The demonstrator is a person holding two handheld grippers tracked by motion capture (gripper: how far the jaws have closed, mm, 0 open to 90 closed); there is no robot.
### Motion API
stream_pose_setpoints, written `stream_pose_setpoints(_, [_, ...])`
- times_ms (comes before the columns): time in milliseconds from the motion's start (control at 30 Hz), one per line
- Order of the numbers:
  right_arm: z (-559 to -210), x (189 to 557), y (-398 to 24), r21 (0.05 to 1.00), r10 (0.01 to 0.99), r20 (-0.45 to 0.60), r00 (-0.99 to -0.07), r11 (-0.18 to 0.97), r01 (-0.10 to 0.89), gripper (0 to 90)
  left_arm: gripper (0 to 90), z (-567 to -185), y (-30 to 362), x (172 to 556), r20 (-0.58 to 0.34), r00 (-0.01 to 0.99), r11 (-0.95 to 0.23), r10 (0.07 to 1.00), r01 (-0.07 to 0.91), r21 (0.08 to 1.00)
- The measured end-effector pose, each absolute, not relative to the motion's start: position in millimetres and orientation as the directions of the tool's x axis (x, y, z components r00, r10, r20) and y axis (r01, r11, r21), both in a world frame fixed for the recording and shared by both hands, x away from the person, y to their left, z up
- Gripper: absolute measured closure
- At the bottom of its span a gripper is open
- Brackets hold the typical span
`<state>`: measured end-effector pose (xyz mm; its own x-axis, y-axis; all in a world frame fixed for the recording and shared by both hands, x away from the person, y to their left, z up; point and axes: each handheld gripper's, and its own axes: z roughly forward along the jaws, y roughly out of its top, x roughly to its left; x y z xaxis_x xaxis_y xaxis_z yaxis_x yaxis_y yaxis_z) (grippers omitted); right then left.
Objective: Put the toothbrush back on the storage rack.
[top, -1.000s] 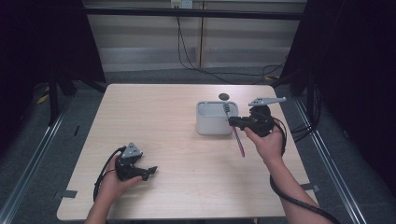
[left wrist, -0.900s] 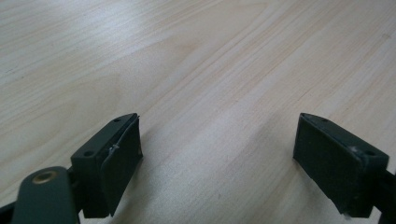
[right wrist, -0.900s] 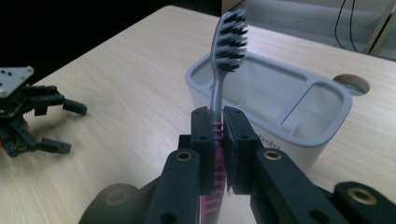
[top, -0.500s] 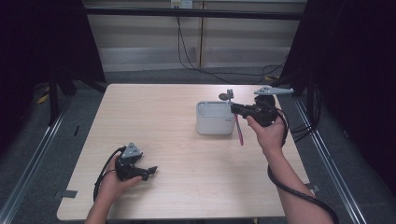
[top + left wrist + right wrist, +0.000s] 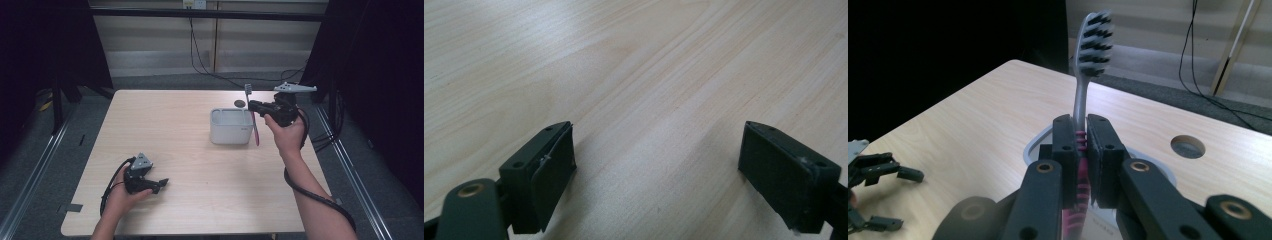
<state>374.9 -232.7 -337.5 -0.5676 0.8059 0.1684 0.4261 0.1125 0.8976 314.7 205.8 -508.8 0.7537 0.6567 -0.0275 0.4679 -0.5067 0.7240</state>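
While the right tool (image 5: 1077,165) clamps a toothbrush (image 5: 1091,45) (bristles clear up close), the left tool (image 5: 674,170) rests wide.

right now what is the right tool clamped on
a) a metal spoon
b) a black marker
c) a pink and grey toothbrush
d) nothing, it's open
c: the right tool is shut on the toothbrush, bristle head up, pink grip between the pads, above the white holder.
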Motion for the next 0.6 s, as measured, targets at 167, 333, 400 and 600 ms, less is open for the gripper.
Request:
stream_pose_setpoints(167, [-333.1, 378.7, -234.0, 0.908, 0.813, 0.162, -0.559, 0.099, 0.407, 83.9, 14.5, -508.8, 205.7, 314.7, -0.028, 0.753, -0.506, 0.657, 0.468, 0.725])
stream_pose_setpoints(333, [-329.5, 383.6, -236.1, 0.916, 0.818, 0.171, -0.549, 0.072, 0.394, 83.9, 14.3, -508.8, 205.6, 314.9, -0.021, 0.759, -0.514, 0.650, 0.460, 0.724])
stream_pose_setpoints(400, [-328.7, 385.8, -236.3, 0.919, 0.822, 0.170, -0.544, 0.067, 0.388, 83.9, 13.9, -508.8, 205.2, 314.4, -0.022, 0.757, -0.514, 0.653, 0.464, 0.721])
stream_pose_setpoints(600, [-326.3, 391.3, -236.5, 0.925, 0.826, 0.164, -0.539, 0.061, 0.375, 83.9, 13.1, -508.9, 204.5, 314.2, -0.019, 0.761, -0.519, 0.649, 0.461, 0.720])
